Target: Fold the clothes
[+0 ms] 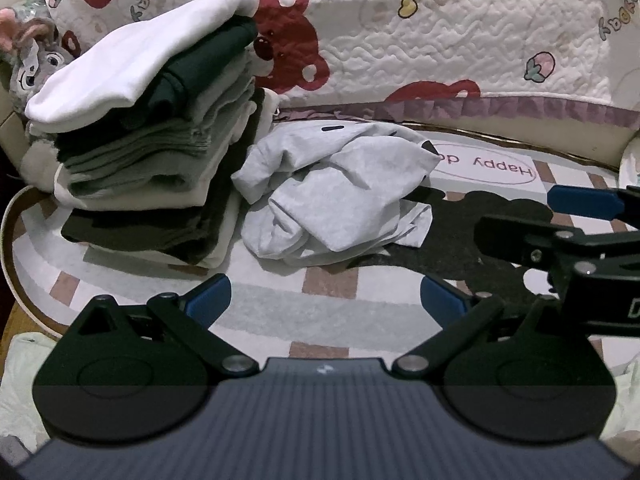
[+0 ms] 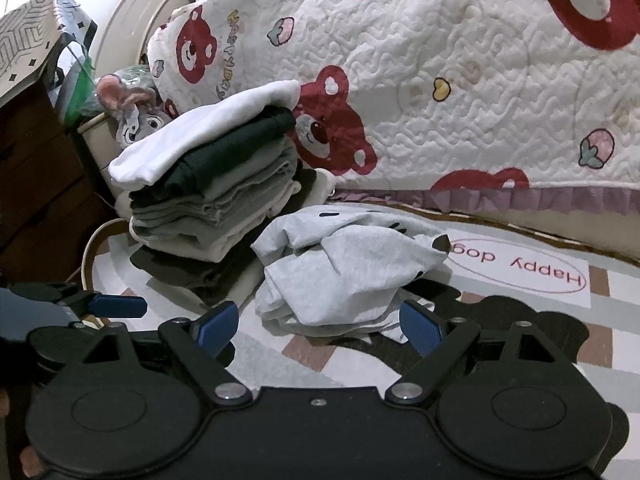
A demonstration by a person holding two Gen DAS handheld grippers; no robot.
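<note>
A crumpled light grey garment (image 1: pixel 332 188) (image 2: pixel 344 276) lies on the checked rug (image 1: pixel 328 280) (image 2: pixel 520 276). To its left stands a pile of folded clothes (image 1: pixel 152 128) (image 2: pixel 216 184) in white, dark green and grey. My left gripper (image 1: pixel 326 300) hangs open above the rug, short of the garment, with nothing between its blue pads. In the right wrist view my right gripper (image 2: pixel 320 324) is open too, its pads just in front of the garment's near edge. Each wrist view catches the other gripper at its side: the right one (image 1: pixel 576 216), the left one (image 2: pixel 108 306).
A quilted bedspread (image 1: pixel 440 28) (image 2: pixel 460 80) with red bears hangs behind the rug. A grey plush toy (image 1: pixel 36 60) (image 2: pixel 132 120) sits behind the pile. A dark wooden cabinet (image 2: pixel 36 180) stands at the far left.
</note>
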